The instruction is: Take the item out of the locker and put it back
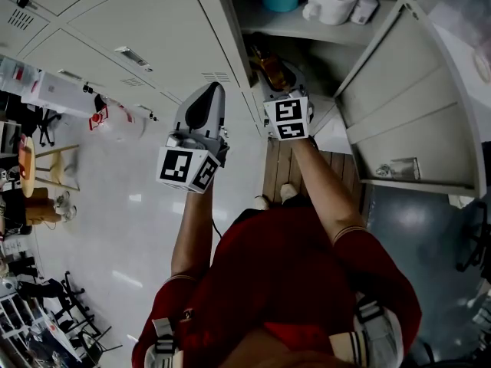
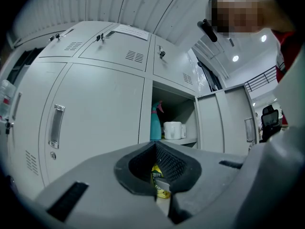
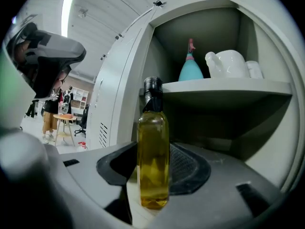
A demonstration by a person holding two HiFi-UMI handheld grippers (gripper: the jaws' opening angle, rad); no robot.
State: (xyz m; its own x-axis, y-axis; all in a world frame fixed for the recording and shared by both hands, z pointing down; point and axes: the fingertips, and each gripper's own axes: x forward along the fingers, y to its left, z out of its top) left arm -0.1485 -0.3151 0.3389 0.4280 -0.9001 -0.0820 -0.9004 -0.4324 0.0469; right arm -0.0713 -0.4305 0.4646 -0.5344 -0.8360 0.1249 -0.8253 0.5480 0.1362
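A clear bottle of yellow oil with a black cap stands upright between the jaws of my right gripper, whose pads press on both its sides. The bottle hangs at the mouth of the open locker's lower compartment, under the shelf. From the head view the right gripper reaches into the locker, with the amber bottle just beyond its marker cube. My left gripper hovers to the left, in front of a closed locker door, jaws together and holding nothing. In its own view the left gripper faces the open locker.
On the upper shelf stand a teal spray bottle and a white mug. The locker door hangs open on the right. Closed grey lockers fill the left. A person's feet stand on wooden boards below.
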